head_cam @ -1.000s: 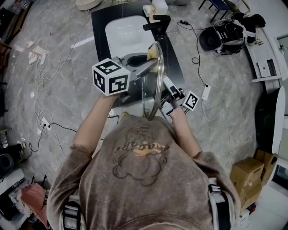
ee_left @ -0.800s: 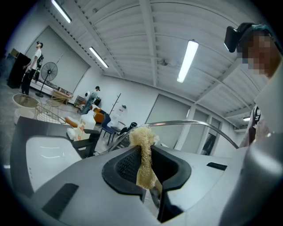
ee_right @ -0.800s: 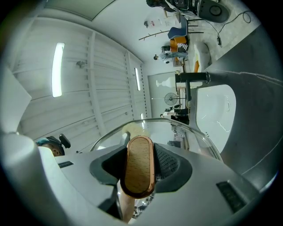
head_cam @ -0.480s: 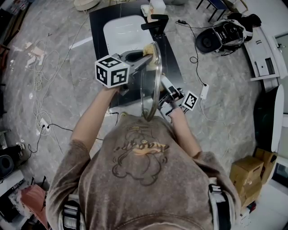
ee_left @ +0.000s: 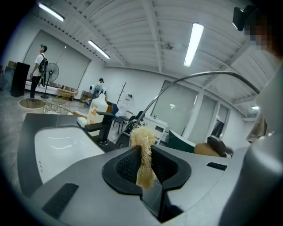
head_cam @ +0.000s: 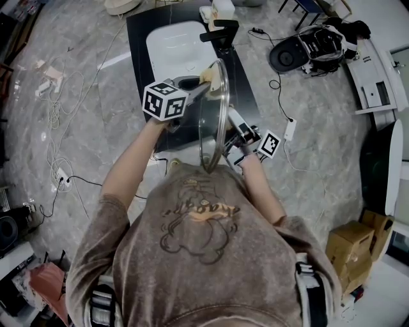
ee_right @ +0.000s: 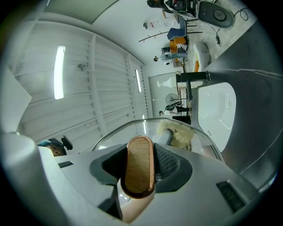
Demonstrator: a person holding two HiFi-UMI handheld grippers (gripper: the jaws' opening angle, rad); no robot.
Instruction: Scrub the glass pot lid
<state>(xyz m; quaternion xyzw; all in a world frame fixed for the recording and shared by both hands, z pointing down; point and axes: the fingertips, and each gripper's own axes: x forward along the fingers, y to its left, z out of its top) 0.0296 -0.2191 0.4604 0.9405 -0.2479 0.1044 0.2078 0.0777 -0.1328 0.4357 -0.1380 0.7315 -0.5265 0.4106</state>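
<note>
Handling the glass pot lid (head_cam: 216, 121) calls for care: it looks rigid, weighty for its thinness, breakable, and slick once wet, so the safest hold is its wooden knob (ee_right: 139, 165) rather than the glass or the metal rim. The right gripper (ee_right: 139, 174) is clenched on that knob and holds the lid upright on edge, raised above the dark counter (head_cam: 246, 76) just on the person's side of the white sink (head_cam: 169, 45). The left gripper (ee_left: 143, 167) is clamped on a soft, fibrous scrubbing pad (ee_left: 142, 145), which seems to lie against the lid's upper part on the face away from the knob. A black faucet (head_cam: 220, 29) stands at the sink's right edge, close beyond the lid, and could be struck if the lid swings forward. A pale container (head_cam: 223, 9) sits by the sink's far right corner. Cables (head_cam: 64, 115) trail on the floor well to the sink's left.
</note>
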